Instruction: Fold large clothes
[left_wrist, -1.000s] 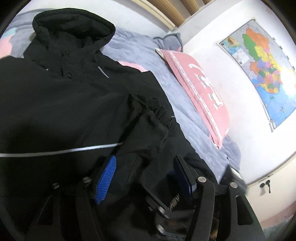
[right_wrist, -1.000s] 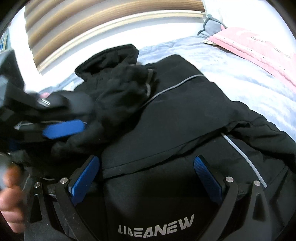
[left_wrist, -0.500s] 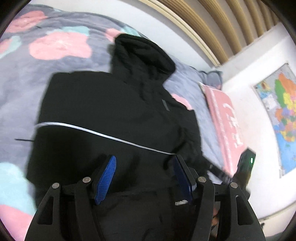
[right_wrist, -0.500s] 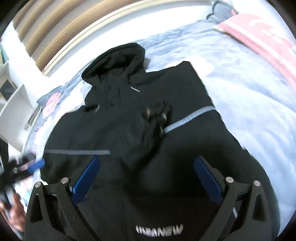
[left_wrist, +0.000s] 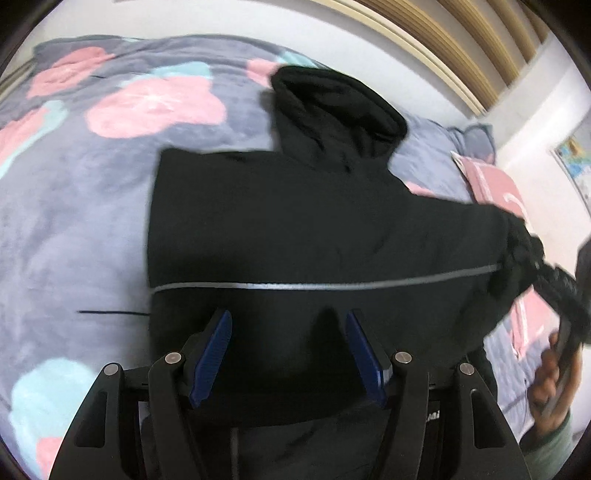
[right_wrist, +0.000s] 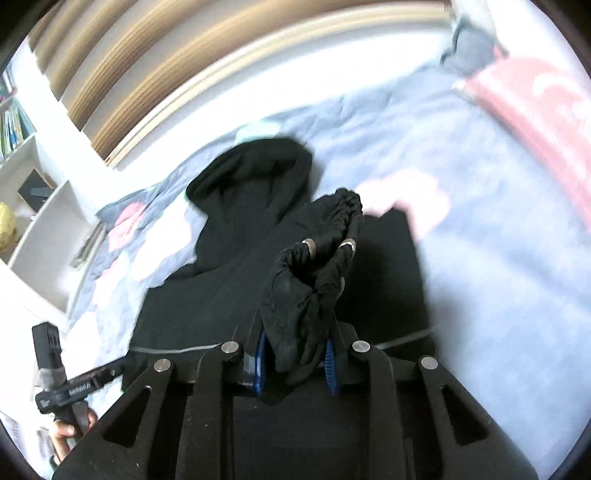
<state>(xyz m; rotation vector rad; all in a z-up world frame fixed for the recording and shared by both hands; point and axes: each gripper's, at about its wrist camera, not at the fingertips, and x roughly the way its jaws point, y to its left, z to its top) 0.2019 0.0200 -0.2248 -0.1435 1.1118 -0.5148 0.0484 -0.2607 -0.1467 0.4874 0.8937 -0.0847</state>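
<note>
A black hooded jacket (left_wrist: 295, 229) with a thin grey stripe lies flat on the bed, hood pointing away. My left gripper (left_wrist: 288, 350) is open and empty, hovering above the jacket's lower body. My right gripper (right_wrist: 295, 363) is shut on the jacket's sleeve cuff (right_wrist: 314, 266), which bunches up between the blue pads and lifts off the jacket body (right_wrist: 229, 295). In the left wrist view the right gripper (left_wrist: 554, 284) holds that sleeve out at the right edge. The left gripper also shows at lower left in the right wrist view (right_wrist: 66, 387).
The bed carries a grey-blue blanket (left_wrist: 92, 206) with pink and teal flowers. A pink pillow (right_wrist: 535, 107) lies at the right by the wall. A wooden slatted headboard (right_wrist: 155, 59) is behind. White shelves (right_wrist: 40, 221) stand at the left.
My right gripper has closed on the sleeve cuff and lifted it to the right. My left gripper has pulled back and stays open over the jacket.
</note>
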